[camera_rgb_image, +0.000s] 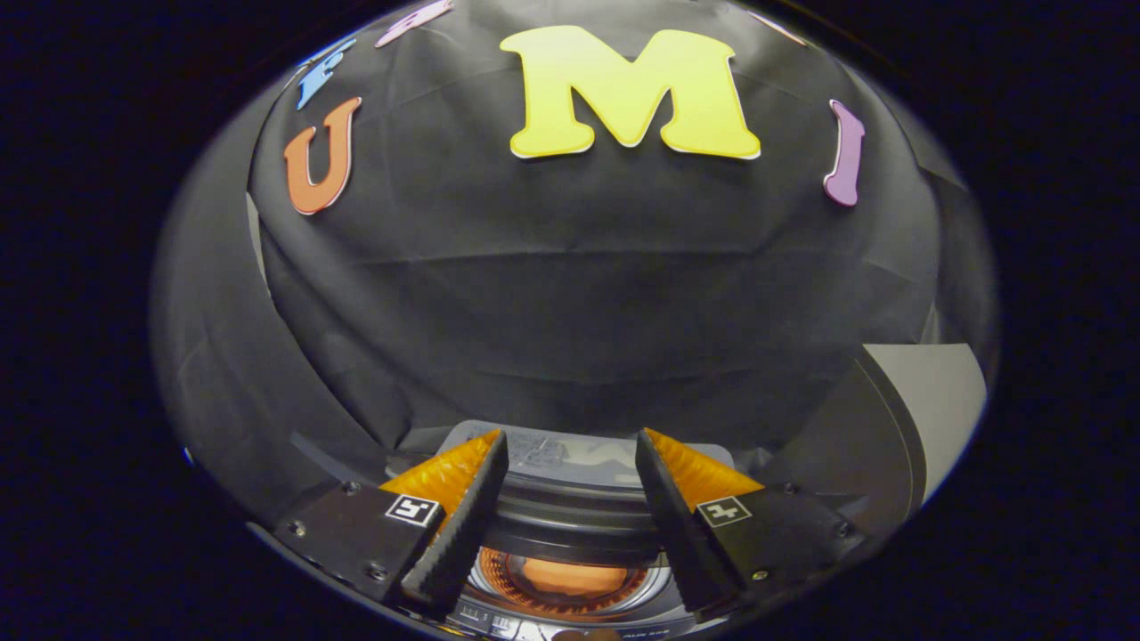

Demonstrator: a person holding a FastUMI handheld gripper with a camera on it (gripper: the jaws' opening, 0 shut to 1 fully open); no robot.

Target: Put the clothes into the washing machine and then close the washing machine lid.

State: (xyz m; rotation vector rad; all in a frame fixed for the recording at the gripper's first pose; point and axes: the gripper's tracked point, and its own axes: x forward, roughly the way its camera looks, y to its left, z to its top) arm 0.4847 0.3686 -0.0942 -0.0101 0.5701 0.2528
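- We see the gripper (pixel 570 463) w/ its two fingers spread apart, nothing pinched between them – released, not grasping anything.
- Left finger (pixel 463 516) and right finger (pixel 672 516) both angle inward toward far end; a clear gap stays between the tips.
- Each finger mount carries a small square marker, left marker (pixel 412 510) and right marker (pixel 723 511).
- Below and between the fingers we make out the washing machine (pixel 570 525), seen from above; its round opening sits right under the gap.
- Inside the drum (pixel 561 579) there's an orange mass, near end of the gap btwn fingers; we take it for the clothes (pixel 570 577) but can't tell fabric detail – too small and partly hidden by the rim.
- The machine's lid (pixel 570 454) looks raised at the far side of the opening, pale grey, just beyond the fingertips; the opening isn't covered.
- Near edge of the machine shows a strip of control panel (pixel 499 619), too blurred to read.
- Beyond the machine hangs the booth wall (pixel 570 294), dark creased cloth.
- Far right of the machine we see a light grey panel (pixel 926 401), w/ a dark curved edge beside it; can't tell what it belongs to.
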